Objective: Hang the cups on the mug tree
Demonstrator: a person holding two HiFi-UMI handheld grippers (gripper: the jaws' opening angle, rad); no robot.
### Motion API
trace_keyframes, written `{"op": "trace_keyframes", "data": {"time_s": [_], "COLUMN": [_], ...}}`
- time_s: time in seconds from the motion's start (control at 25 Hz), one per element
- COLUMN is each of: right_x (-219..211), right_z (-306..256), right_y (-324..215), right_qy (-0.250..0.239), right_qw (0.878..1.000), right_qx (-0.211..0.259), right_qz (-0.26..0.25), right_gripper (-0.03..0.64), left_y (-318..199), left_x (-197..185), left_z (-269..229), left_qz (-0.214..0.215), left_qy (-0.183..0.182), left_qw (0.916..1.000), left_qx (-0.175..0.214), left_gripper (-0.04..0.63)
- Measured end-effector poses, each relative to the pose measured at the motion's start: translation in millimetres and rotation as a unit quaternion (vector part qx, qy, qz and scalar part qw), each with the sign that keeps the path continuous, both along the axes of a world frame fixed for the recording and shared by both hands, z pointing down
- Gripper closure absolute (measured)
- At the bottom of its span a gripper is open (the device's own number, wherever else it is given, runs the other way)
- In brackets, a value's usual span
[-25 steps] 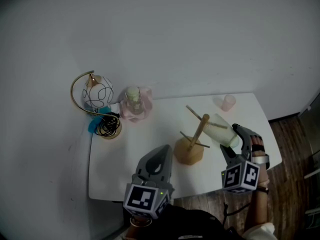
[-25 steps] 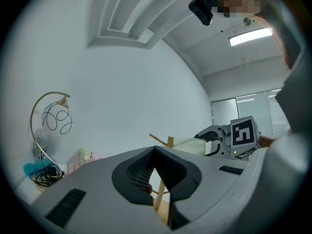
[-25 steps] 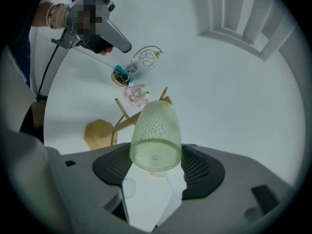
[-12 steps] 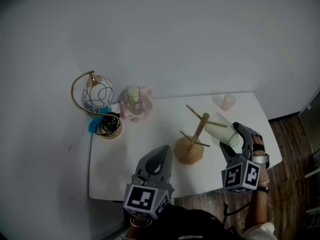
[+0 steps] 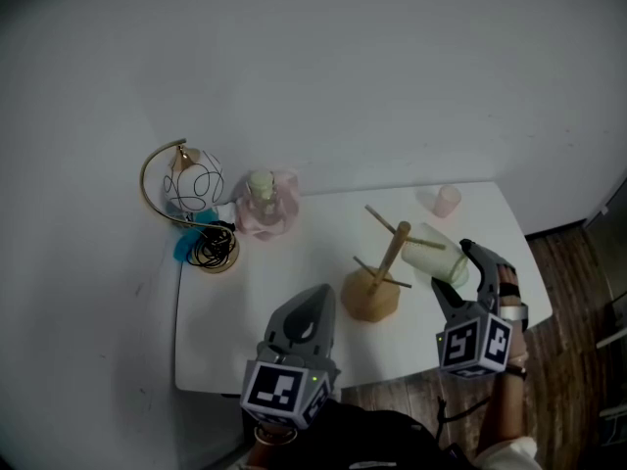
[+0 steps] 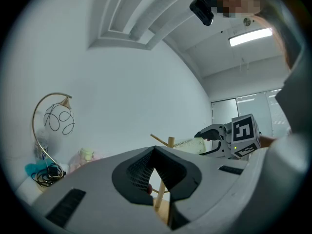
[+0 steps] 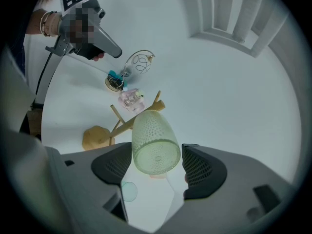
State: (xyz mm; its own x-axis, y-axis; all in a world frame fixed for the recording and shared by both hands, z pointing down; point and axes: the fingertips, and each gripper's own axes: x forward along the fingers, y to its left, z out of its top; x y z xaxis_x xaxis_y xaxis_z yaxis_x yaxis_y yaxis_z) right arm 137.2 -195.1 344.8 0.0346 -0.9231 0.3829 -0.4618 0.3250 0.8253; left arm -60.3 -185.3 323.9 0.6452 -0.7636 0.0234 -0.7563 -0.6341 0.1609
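Hanging: green cup [image 7: 155, 143] on mug tree [image 5: 370, 297]
My right gripper [image 7: 157, 165]: jaws just opening around cup
My left gripper [image 6: 155, 152]: clenched, empty

Wire lamp [image 5: 184, 188], perhaps pink bottle [image 5: 263, 205], table [image 5: 284, 282]

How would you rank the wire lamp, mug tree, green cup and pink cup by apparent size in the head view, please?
1. Wire lamp and mug tree: about alike, unranked.
2. Green cup.
3. Pink cup, smallest, though farthest from the camera.
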Motion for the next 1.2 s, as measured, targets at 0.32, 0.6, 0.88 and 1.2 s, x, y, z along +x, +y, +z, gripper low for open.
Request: {"op": "trace_keyframes", "data": {"time_s": [0.32,0.6,0.88,1.2], "right_x": [4.2,6.4,8.2,13.2], "right_z": [0.6,2.0,3.8,-2.5], "right_y": [2.0,3.6,9.7,17.1], "right_qy": [-0.011,-0.026,-0.038,-0.053], "right_qw": [1.000,1.000,0.999,0.998], "right_qx": [-0.003,0.000,-0.002,0.018], "right_qz": [0.005,0.009,0.016,0.027], "right_gripper": [0.279,0.279,0.270,0.272], "left_y": [0.4,3.5,8.6,20.2], "left_x": [1.7,3.5,5.0,7.9], "left_z": [0.2,0.1,-1.8,-3.5], "left_qz": [0.004,0.005,0.008,0.010], "left_qy": [-0.003,-0.007,-0.010,-0.012], "left_qw": [1.0000,1.0000,0.9999,0.9999], "left_qx": [-0.001,0.000,0.010,0.005], "left_gripper": [0.595,0.595,0.595,0.595]}}
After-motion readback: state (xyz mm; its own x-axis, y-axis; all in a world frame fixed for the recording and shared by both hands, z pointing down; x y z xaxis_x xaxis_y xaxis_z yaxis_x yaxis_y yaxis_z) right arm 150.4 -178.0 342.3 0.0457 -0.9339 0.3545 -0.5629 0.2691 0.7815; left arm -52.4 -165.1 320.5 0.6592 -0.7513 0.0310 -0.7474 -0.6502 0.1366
